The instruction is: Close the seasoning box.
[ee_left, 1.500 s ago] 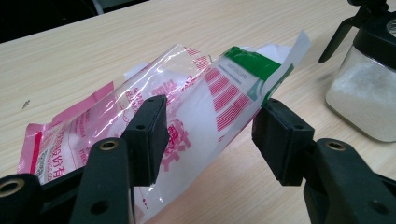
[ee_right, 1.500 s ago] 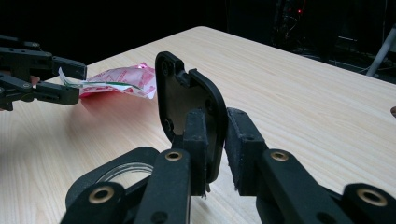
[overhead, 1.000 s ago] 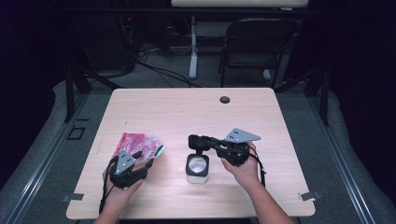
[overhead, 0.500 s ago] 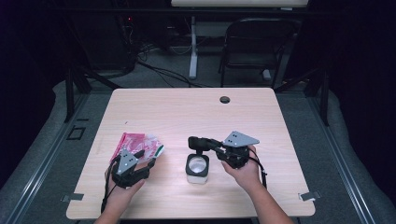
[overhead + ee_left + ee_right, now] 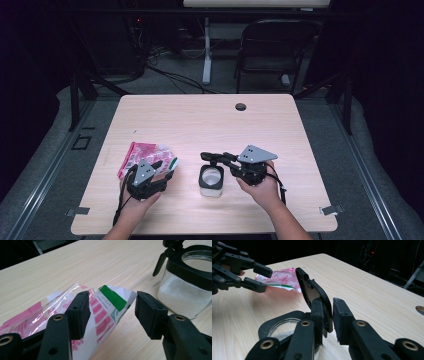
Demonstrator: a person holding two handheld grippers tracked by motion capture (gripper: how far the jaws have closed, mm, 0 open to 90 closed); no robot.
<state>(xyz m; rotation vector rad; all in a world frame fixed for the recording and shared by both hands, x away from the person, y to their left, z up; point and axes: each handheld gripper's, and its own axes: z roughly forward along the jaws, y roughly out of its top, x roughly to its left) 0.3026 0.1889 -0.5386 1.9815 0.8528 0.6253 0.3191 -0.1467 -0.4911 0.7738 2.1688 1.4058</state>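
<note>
Matt wood-grain table (image 5: 300, 130); glossy plastic packet (image 5: 105, 307); clear glass jar (image 5: 185, 296) — matt black lid (image 5: 312, 292).

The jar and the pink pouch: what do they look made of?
Jar: body looks like clear glass or hard plastic, since white grains show through the wall; collar and flip lid look like matte black plastic. Pouch: thin glossy plastic film, creased, partly see-through, printed pink and green.
</note>
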